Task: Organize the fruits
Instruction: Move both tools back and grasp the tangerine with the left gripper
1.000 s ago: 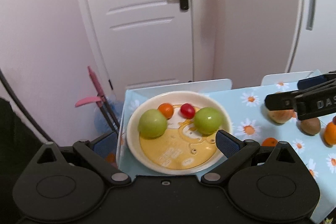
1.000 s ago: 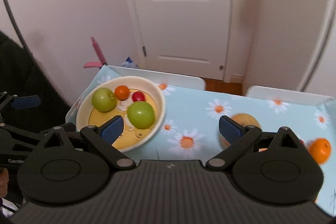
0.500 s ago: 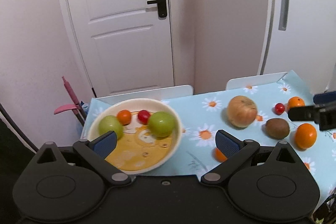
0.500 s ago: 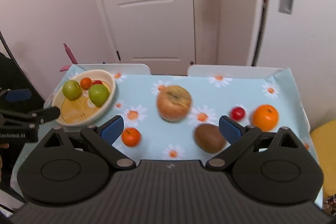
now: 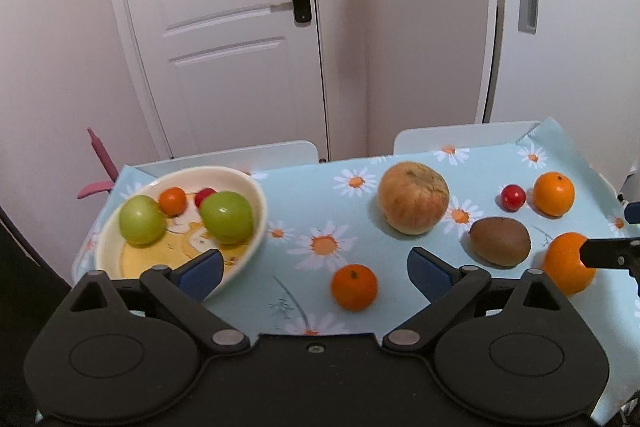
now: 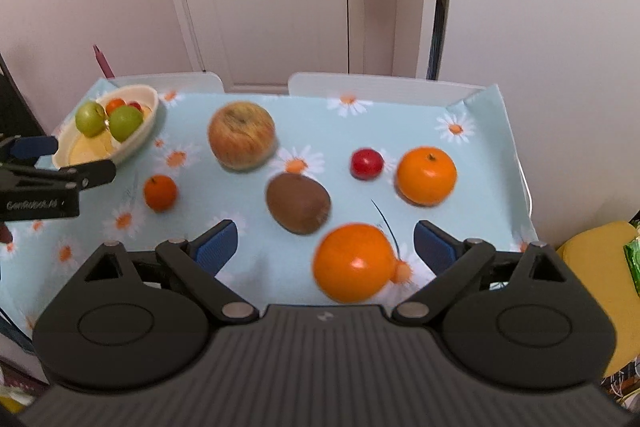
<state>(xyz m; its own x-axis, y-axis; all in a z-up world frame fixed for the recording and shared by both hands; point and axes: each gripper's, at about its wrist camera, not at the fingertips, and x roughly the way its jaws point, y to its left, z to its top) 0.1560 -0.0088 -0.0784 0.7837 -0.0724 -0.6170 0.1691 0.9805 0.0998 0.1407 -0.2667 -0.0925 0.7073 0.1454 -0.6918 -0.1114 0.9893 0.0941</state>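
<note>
Nearest to us, our right gripper hangs over the table's front edge with its fingers spread wide and nothing between them; a big orange lies just ahead in the gap, not touched. Our left gripper is also spread wide and empty, with a small tangerine on the daisy tablecloth just beyond its gap. Its left blue pad overlaps the near rim of the bowl in our view; we cannot tell if they touch. Further out lie a brown kiwi, then a large apple, a small red fruit and another orange. The bowl at the far left holds two green apples, a little orange fruit and a red one. Behind the table stands a white door.
</note>
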